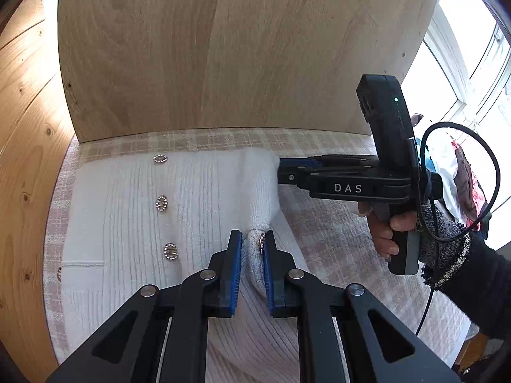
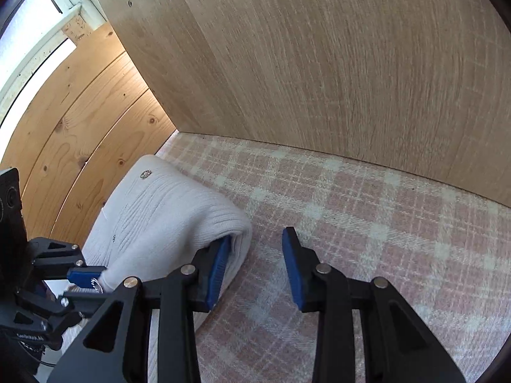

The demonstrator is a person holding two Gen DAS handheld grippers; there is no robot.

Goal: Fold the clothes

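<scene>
A white ribbed cardigan (image 1: 127,217) with jewelled buttons lies on a pink checked blanket (image 1: 335,239). My left gripper (image 1: 253,236) is shut on a raised fold of its edge, with a button caught beside the right pad. From the right, a hand holds my right gripper (image 1: 279,169), whose tips reach the cardigan's far folded corner. In the right wrist view, the right gripper (image 2: 258,236) stands open. Its left pad (image 2: 220,261) rests against the cardigan's (image 2: 159,210) rolled edge, and its right pad hangs free over the blanket (image 2: 351,223). The left gripper (image 2: 87,279) pinches knit at the lower left.
A tall oak panel (image 1: 223,48) (image 2: 319,63) rises right behind the blanket. A pine plank wall (image 1: 25,127) (image 2: 89,121) closes the left side. At the right are a bright window (image 1: 463,63) and a heap of clothes (image 1: 463,175). A cable loops off the right gripper.
</scene>
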